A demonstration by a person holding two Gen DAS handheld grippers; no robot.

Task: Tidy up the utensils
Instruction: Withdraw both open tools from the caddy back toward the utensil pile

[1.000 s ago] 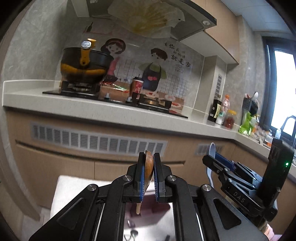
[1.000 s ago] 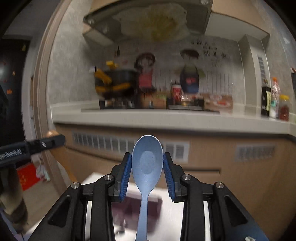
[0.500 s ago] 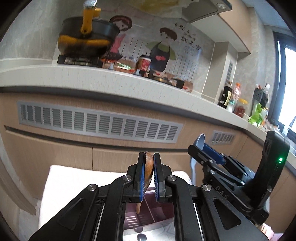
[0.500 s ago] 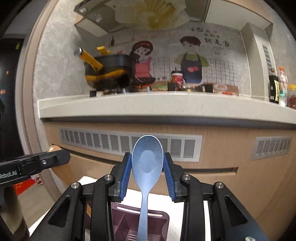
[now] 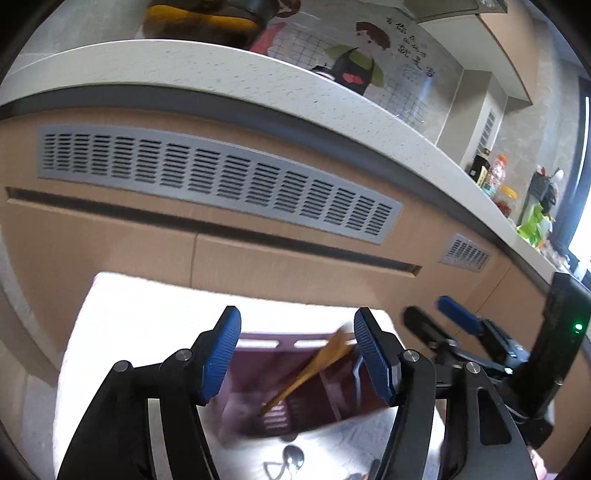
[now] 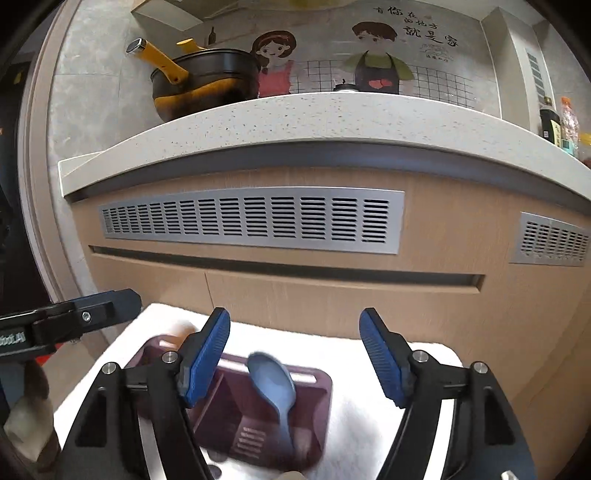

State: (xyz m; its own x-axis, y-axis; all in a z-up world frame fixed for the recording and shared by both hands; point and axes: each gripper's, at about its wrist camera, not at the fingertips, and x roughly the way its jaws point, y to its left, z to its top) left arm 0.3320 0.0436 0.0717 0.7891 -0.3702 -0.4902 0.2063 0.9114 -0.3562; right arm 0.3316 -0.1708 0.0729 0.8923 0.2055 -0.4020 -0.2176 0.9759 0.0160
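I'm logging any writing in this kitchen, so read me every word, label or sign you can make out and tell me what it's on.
"有你在的地方 就是家": on the cartoon wall sticker behind the counter, beside the boy in an apron.
Smaller print under that line: too small to read.
White lettering on the left gripper body at the right wrist view's left edge: cut off and blurred, unreadable.
Labels on the bottles on the counter: too small to read.

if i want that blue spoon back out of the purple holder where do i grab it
Take the blue spoon by its bowl, coming from above. It stands in the purple holder handle down, tilted, with the bowl sticking up over the rim, so that is the only part in easy reach. The bowl is broad and flat: close the jaws across its edges, as its width fits between them.
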